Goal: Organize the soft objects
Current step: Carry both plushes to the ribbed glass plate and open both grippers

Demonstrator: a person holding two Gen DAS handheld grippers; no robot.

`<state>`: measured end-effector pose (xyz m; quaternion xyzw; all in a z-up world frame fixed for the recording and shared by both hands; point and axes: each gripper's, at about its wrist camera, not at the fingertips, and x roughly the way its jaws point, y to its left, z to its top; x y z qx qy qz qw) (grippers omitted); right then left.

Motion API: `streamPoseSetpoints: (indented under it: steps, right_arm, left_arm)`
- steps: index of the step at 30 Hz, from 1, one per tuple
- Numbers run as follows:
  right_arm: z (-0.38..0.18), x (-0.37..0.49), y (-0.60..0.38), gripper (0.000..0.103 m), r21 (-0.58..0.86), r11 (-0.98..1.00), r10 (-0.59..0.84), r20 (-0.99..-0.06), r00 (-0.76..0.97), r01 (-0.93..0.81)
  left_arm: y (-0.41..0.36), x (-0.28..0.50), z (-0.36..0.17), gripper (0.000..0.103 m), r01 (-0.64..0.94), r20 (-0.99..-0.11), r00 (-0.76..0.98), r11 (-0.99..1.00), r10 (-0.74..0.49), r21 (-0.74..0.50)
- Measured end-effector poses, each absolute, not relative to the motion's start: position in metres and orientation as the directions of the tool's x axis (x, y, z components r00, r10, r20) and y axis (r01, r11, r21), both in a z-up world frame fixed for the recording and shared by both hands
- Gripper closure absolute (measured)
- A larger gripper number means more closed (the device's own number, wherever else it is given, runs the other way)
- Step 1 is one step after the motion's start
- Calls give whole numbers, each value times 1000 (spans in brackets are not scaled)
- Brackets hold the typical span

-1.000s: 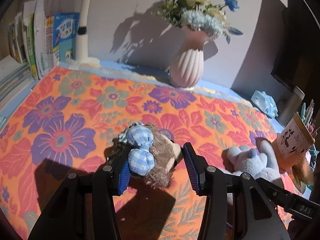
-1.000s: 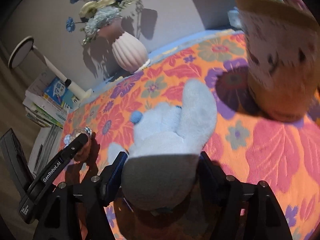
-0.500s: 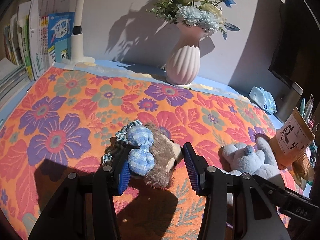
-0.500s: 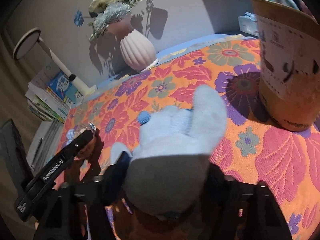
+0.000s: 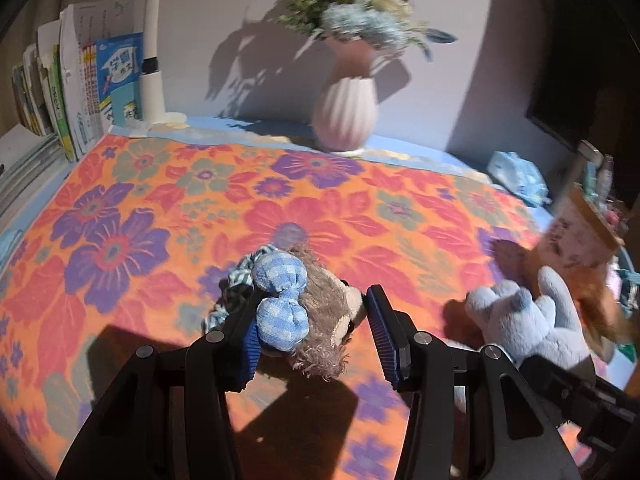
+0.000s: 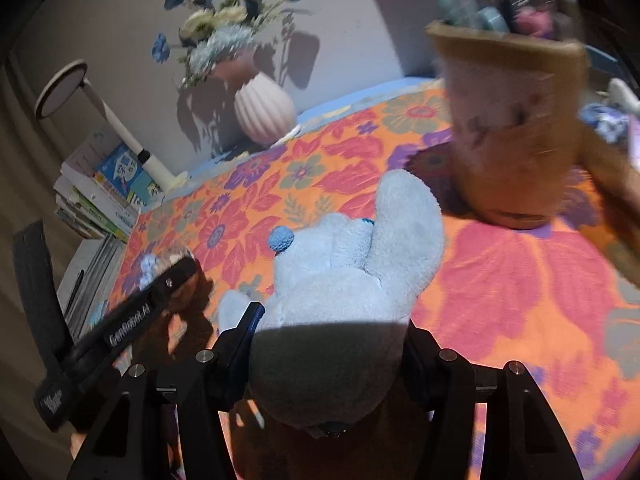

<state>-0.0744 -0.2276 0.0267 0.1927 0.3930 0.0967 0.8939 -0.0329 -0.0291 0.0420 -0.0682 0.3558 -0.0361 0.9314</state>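
I'm looking across a table covered by an orange floral cloth (image 5: 168, 208) with big purple and red blooms, lit hard from one side and pushed against a pale wall. At the back stands a ribbed pink vase (image 5: 346, 118) of blue and cream flowers, with a row of books (image 5: 80, 92) and a white lamp post (image 5: 152, 60) in the far left corner. A crumpled blue tissue pack (image 5: 518, 176) lies near the back right edge.

My left gripper (image 5: 316, 332) sits low over the cloth with its jaws apart around a brown plush bear (image 5: 332, 320). The left blue pad (image 5: 250, 340) presses against the bear's blue gingham bow (image 5: 280, 300), while the right pad stands just off the bear's face, so I can't call it a firm pinch. A checked green-and-white scrap of fabric (image 5: 234, 280) shows behind the bow, touching the bear.

My right gripper (image 6: 332, 340) has its jaws closed against the sides of a light blue plush toy (image 6: 352, 264), which bulges between them, its long ear pointing away from me and a darker blue nose on its snout. Just beyond it stands a brown paper cup of pens (image 6: 508, 128), blurred and close to the ear. From the left camera the blue plush lies to the right of the bear, well apart from it, next to that cup.
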Motion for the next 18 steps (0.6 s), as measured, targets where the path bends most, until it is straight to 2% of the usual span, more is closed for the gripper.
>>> streamPoseSetpoints:
  steps: [4, 10, 18]
  right_arm:
    - [55, -96, -248, 43, 397, 918, 275, -642, 715, 3]
    - [104, -133, -282, 43, 385, 922, 203, -539, 818, 25]
    - [147, -157, -351, 43, 379, 914, 34, -433, 901, 147]
  left_arm:
    - [-65, -53, 68, 57, 96, -606, 778, 985, -165, -144]
    - [-125, -76, 124, 57, 245, -507, 819, 963, -270, -116]
    - [-209, -80, 193, 58, 415, -417, 815, 908, -401, -62]
